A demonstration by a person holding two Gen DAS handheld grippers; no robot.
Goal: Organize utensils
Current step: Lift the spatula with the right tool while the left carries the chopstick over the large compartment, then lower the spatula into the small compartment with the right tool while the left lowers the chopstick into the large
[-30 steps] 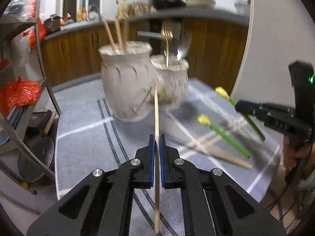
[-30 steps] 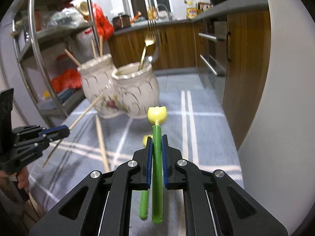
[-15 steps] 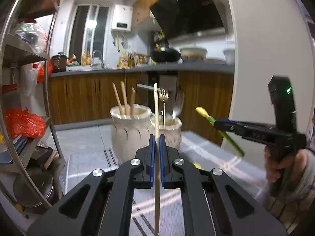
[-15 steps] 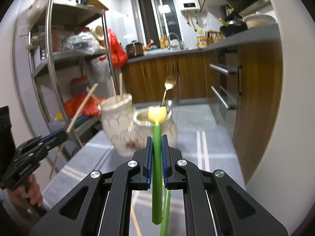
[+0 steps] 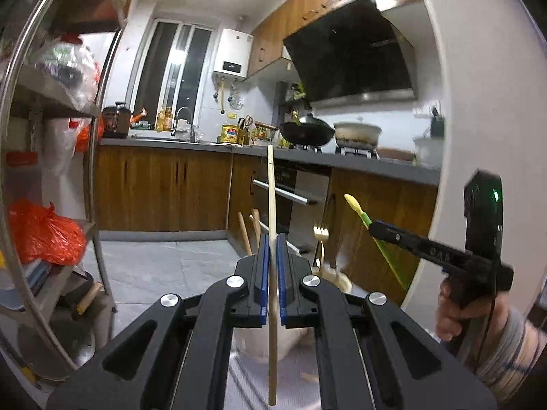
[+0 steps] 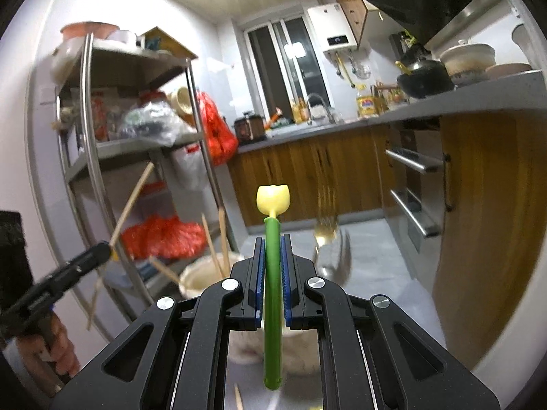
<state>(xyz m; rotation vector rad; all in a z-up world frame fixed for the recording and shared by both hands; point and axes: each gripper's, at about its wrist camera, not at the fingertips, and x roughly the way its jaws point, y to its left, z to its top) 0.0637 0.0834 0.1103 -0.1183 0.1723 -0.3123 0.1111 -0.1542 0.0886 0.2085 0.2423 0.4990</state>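
Carrying two utensils at once, mid-transfer by my reading. Left gripper (image 5: 271, 266) clamped tight on a wooden chopstick (image 5: 271, 212), stick upright between the blue pads, tip high, tail hanging below the jaws. Right gripper (image 6: 272, 270) closed on a green utensil handle with a yellow tulip-shaped top (image 6: 273, 256), also upright. Both held above two pale ceramic holders: one (image 6: 201, 278) with wooden sticks in it, the other (image 5: 336, 278) holding a gold fork (image 5: 320, 235) and a spoon. Holders sit low, partly hidden behind the fingers. Next move probably calls for tipping each piece downward, lining it over the matching holder's mouth, then loosening the grip.
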